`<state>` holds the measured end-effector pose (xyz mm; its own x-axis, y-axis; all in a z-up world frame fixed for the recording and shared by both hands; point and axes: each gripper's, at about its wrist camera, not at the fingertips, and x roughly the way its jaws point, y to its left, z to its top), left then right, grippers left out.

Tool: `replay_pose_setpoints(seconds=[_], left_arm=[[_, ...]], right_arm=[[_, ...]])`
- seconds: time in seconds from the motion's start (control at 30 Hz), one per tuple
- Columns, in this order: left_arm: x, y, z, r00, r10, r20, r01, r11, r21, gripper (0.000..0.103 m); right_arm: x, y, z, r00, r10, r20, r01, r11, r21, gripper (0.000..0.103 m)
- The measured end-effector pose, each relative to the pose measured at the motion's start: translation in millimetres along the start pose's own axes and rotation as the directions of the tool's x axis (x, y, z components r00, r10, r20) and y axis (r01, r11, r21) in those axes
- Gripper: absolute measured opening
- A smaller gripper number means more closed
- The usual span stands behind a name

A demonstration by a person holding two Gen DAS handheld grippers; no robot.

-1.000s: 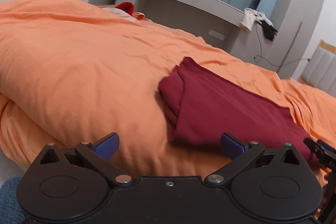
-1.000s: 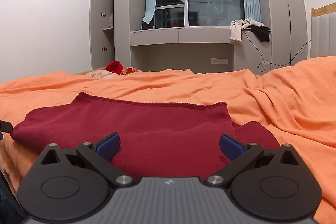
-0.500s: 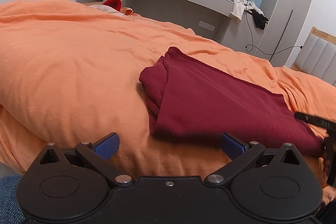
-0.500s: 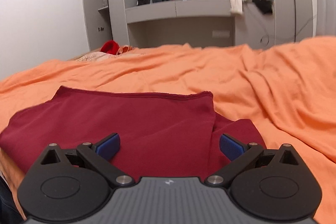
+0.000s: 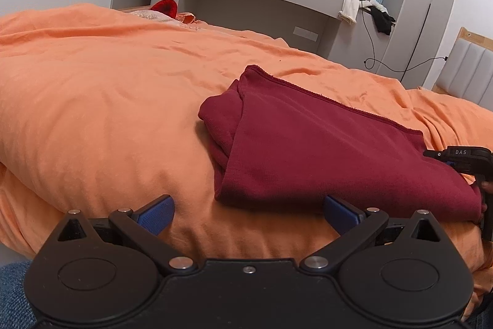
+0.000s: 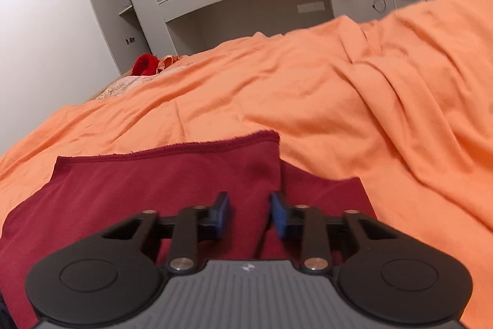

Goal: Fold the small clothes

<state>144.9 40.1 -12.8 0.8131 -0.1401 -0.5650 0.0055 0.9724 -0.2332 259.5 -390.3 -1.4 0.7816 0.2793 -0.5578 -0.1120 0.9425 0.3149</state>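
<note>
Orange duvet (image 5: 101,100): covers the bed. Maroon garment (image 5: 323,150): folded, lying on the duvet, long axis left-right along the near edge, hem away. Left gripper (image 5: 248,213): wide open, empty. Right gripper (image 6: 250,215): 2 pads narrowed over the garment; grip unclear.

White letters "DAS" on the black plastic body of the right gripper (image 5: 459,158), no other legible text
</note>
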Motion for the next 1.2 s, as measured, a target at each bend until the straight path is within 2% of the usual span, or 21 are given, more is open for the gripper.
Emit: replay_pose_setpoints(seconds=[0.13, 0.33, 0.6, 0.77, 0.87, 0.9, 0.93, 1.0, 1.07, 1.13, 1.17, 1.2], left_arm=[[-0.4, 0.0, -0.4, 1.000, -0.003, 0.003, 0.003, 1.000, 0.004, 0.102], [-3.3, 5.9, -2.5, 1.000, -0.019, 0.009, 0.019, 1.000, -0.009, 0.102], [-4.5, 8.7, -2.2, 1.000, -0.023, 0.012, 0.023, 1.000, -0.008, 0.102], [-6.1, 8.5, -1.5, 1.000, -0.025, 0.013, 0.025, 1.000, -0.002, 0.102], [-6.7, 5.4, -1.4, 0.999, -0.032, 0.016, 0.032, 0.999, 0.003, 0.102], [-6.6, 4.0, -1.4, 0.999, -0.036, 0.016, 0.036, 0.999, 0.005, 0.102], [-6.5, 3.1, -1.3, 0.999, -0.040, 0.016, 0.040, 0.999, 0.007, 0.102], [-5.3, 1.2, -1.1, 0.999, -0.047, 0.014, 0.047, 0.999, 0.006, 0.102], [-4.0, 1.1, -1.0, 0.999, -0.053, 0.011, 0.053, 0.999, 0.000, 0.102], [-2.6, 1.0, -0.4, 0.998, -0.060, 0.008, 0.060, 0.998, -0.010, 0.102], [-1.7, 0.9, -0.1, 0.998, -0.062, 0.006, 0.062, 0.998, -0.015, 0.102], [-0.7, 1.0, 0.2, 0.998, -0.062, 0.005, 0.062, 0.998, -0.023, 0.102]], right_arm=[[-11.4, 4.1, -2.8, 0.999, -0.024, 0.043, 0.025, 1.000, -0.012, 0.007], [-37.6, 12.2, -0.8, 0.990, -0.083, 0.115, 0.089, 0.995, -0.051, 0.006], [-37.4, 3.7, -10.8, 0.989, -0.122, 0.079, 0.125, 0.991, -0.042, 0.006], [-39.9, 9.9, -13.9, 0.989, -0.122, 0.089, 0.128, 0.990, -0.060, 0.009], [-47.4, 19.5, -14.0, 0.982, -0.144, 0.122, 0.154, 0.985, -0.078, 0.016], [-51.0, 23.6, -14.2, 0.979, -0.150, 0.137, 0.163, 0.983, -0.087, 0.026], [-54.9, 28.2, -14.4, 0.976, -0.150, 0.156, 0.166, 0.981, -0.099, 0.041], [-63.8, 36.8, -15.1, 0.970, -0.148, 0.191, 0.173, 0.978, -0.120, 0.056], [-72.6, 47.6, -17.5, 0.964, -0.140, 0.226, 0.175, 0.975, -0.140, 0.061], [-80.2, 58.5, -21.8, 0.956, -0.136, 0.259, 0.177, 0.974, -0.144, 0.075], [-82.4, 62.5, -23.3, 0.953, -0.131, 0.272, 0.175, 0.974, -0.144, 0.078], [-84.3, 67.9, -26.1, 0.951, -0.123, 0.285, 0.171, 0.974, -0.148, 0.086]])
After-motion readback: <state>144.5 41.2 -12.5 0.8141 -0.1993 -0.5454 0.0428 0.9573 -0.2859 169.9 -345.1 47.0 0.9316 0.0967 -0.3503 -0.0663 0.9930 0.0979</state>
